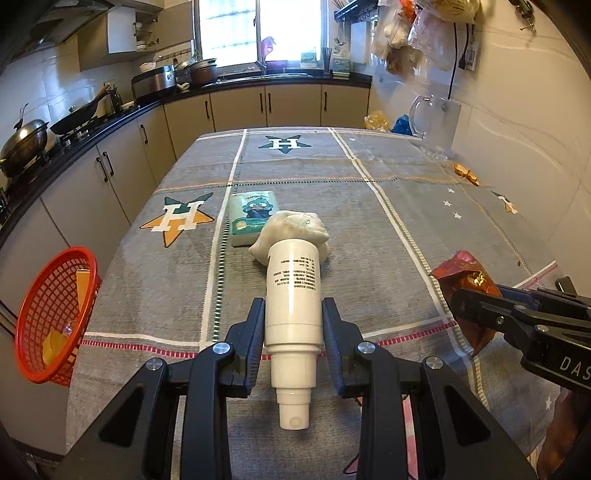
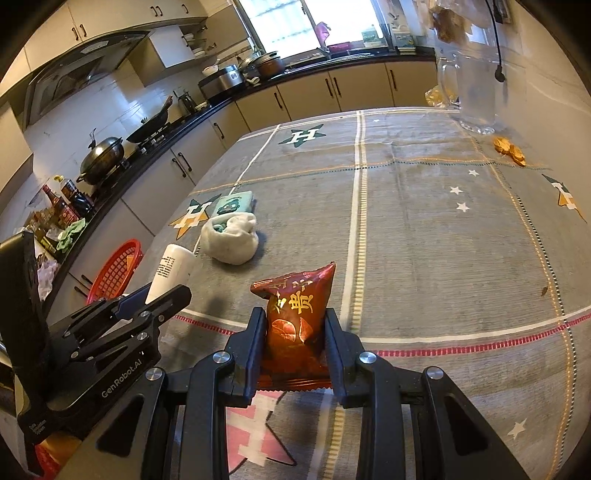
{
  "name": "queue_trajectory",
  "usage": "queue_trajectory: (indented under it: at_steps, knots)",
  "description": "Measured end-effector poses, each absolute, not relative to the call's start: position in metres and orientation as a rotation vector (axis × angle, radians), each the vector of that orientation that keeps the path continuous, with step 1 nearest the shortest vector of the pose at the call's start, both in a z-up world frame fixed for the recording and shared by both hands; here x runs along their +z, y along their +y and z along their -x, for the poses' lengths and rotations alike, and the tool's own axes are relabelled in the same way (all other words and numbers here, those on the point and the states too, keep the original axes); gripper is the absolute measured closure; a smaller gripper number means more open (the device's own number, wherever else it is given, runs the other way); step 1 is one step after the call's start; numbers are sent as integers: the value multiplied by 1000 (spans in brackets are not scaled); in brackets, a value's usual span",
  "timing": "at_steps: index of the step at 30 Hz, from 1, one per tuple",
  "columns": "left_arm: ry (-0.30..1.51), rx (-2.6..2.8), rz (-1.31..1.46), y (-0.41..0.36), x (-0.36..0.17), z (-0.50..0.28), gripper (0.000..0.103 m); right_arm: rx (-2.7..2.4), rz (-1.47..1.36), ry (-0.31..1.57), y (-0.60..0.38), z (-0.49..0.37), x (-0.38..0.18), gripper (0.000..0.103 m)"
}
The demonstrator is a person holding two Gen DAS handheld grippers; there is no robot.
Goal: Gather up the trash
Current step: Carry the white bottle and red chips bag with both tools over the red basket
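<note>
Left gripper [image 1: 293,321] clamped on the white cylindrical pump bottle [image 1: 293,291], long axis straight ahead between the jaws, nozzle toward the camera. Right gripper [image 2: 295,343] closed on the red foil snack packet [image 2: 299,314], upright above the desk [image 2: 424,240]. Red plastic mesh basket [image 1: 55,317] off the desk's left edge, nearer the left gripper: likely the bottle's drop first.

Daylight is admitted through the overexposed window [image 1: 236,33] at top centre; edges are bowed and vignetted by fisheye distortion.
</note>
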State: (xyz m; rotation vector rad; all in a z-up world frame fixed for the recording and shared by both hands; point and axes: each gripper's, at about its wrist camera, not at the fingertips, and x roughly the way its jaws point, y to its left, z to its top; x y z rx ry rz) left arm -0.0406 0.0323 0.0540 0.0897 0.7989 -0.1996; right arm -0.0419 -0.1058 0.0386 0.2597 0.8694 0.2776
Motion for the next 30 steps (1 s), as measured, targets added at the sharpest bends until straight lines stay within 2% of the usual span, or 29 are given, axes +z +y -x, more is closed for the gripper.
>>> queue_trajectory:
  at_steps: [16,30]
  knots:
    - [787,-176,-59,52,57,47,74,310,-232,880,-85,43,41,70]
    - [772,-101,5,100,64,51,74,378,-173,884,-41,31,53,70]
